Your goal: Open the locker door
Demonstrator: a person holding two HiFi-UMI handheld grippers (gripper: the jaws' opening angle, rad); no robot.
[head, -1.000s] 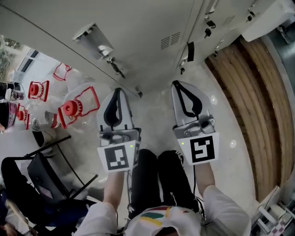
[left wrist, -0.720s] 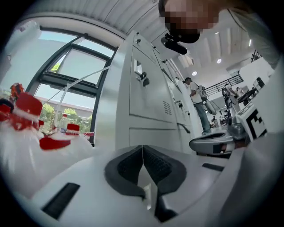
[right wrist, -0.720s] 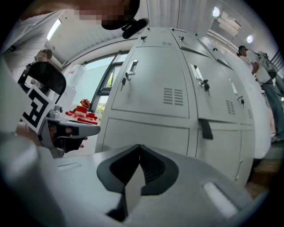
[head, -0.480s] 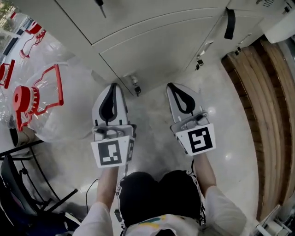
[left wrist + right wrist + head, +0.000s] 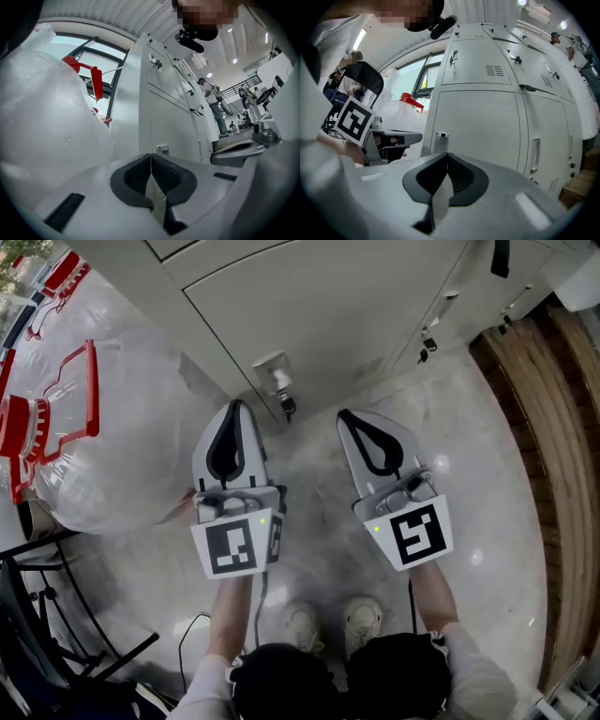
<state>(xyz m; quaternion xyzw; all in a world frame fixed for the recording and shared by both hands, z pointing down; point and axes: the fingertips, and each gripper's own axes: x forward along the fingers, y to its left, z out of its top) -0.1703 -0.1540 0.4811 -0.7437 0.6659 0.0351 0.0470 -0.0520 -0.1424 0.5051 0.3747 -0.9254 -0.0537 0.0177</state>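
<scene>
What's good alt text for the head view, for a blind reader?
A person, seen from above, holds the left gripper and right gripper side by side, both shut and empty, aimed at a closed white locker door with a latch. A clear plastic bag of red-capped bottles sits at left.

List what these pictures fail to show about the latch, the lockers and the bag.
Latch: too small in the head view to show whether it is locked; in the left gripper view the left gripper hides its lower part.
Lockers: upper rows cut off by the head view's top edge.
Bag: cut off by the head view's left edge; contents hazy through the plastic.
</scene>
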